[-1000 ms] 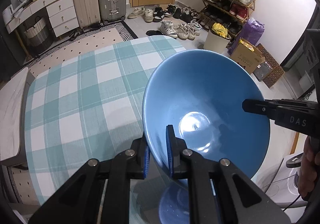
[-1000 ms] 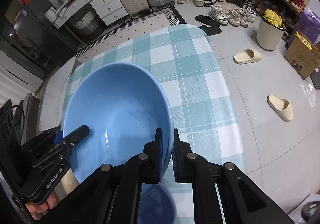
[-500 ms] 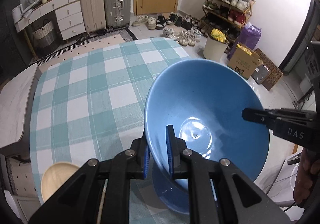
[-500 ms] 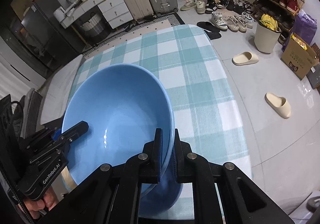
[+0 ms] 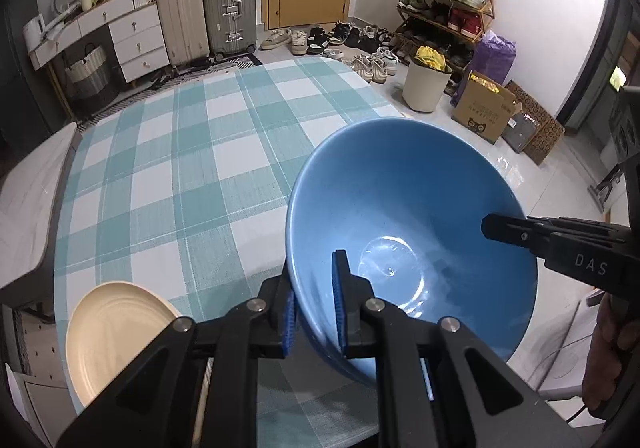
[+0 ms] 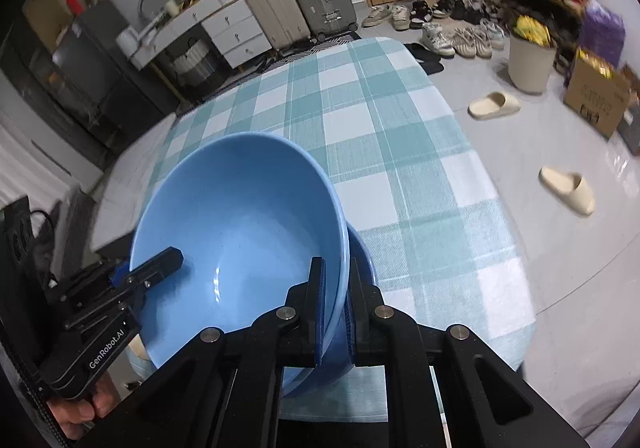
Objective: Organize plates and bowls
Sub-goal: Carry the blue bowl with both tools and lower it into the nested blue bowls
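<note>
A large blue bowl (image 5: 408,216) is held in the air over the near right part of the checked table (image 5: 192,152). My left gripper (image 5: 314,310) is shut on its near rim. My right gripper (image 6: 334,314) is shut on the opposite rim of the same bowl (image 6: 240,224). Just under it, in the right wrist view, sits a second blue bowl (image 6: 362,252), mostly hidden. A cream plate (image 5: 116,332) lies on the table at the near left of the left wrist view.
The table's right edge (image 6: 492,184) drops to a tiled floor with slippers (image 6: 566,190), a bin (image 5: 424,86), a cardboard box (image 5: 486,108) and a shoe rack (image 5: 448,12). Suitcases (image 5: 228,8) and a drawer unit (image 5: 132,36) stand beyond the far edge.
Both grippers have lifted the blue bowl higher and pulled back. The lower blue bowl and the cream plate have come into view.
</note>
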Demonstrator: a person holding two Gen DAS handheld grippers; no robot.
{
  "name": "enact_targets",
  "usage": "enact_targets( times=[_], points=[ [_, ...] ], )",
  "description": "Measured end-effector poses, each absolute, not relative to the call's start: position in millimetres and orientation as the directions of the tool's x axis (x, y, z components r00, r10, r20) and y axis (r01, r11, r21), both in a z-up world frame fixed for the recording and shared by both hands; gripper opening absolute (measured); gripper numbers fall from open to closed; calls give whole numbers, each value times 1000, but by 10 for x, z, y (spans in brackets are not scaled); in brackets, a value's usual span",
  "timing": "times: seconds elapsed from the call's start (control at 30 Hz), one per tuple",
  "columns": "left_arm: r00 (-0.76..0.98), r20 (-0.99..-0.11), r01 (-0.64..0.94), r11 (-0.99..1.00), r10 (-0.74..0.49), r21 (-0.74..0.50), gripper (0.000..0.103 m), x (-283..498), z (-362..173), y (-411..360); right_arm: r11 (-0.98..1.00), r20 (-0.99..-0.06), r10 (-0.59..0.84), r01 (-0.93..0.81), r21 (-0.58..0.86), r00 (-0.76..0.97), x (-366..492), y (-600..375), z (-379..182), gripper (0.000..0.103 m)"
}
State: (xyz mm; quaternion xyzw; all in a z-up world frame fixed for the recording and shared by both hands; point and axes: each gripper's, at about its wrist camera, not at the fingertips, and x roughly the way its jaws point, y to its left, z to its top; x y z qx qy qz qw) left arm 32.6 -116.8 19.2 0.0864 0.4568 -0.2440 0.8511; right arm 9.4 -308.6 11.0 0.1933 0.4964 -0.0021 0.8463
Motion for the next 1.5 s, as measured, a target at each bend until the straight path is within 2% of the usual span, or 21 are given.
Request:
enact_targets(
  times=[0.33, 0.5, 1.07, 1.37, 1.47, 1.5],
  points=[
    [511, -808, 513, 858, -292, 15, 15, 159, -90, -1245, 908, -826, 180, 232, 348, 534, 54, -3149, -119, 8],
    [490, -814, 518, 855, -312, -16, 18, 151, -236, -1233, 923, -811, 134, 225, 311, 570, 50, -3131, -147, 8],
    [499, -794, 501, 863, -347, -63, 21, 154, -268, -1159, 938, -775, 104, 197, 284, 623, 62, -3051, -114, 8],
    [516, -794, 517, 856, -321, -10, 23, 124, -231, -1189, 945, -773, 111, 176, 277, 624, 57, -3054, -86, 8],
    [558, -791, 522, 847, -250, 101, 26, 86, -233, -1245, 944, -776, 97, 189, 270, 623, 20, -3069, -90, 8],
    [569, -784, 529, 840, -247, 119, 31, 81, -213, -1245, 943, -774, 107, 184, 278, 625, 5, -3064, -86, 8]
  ],
)
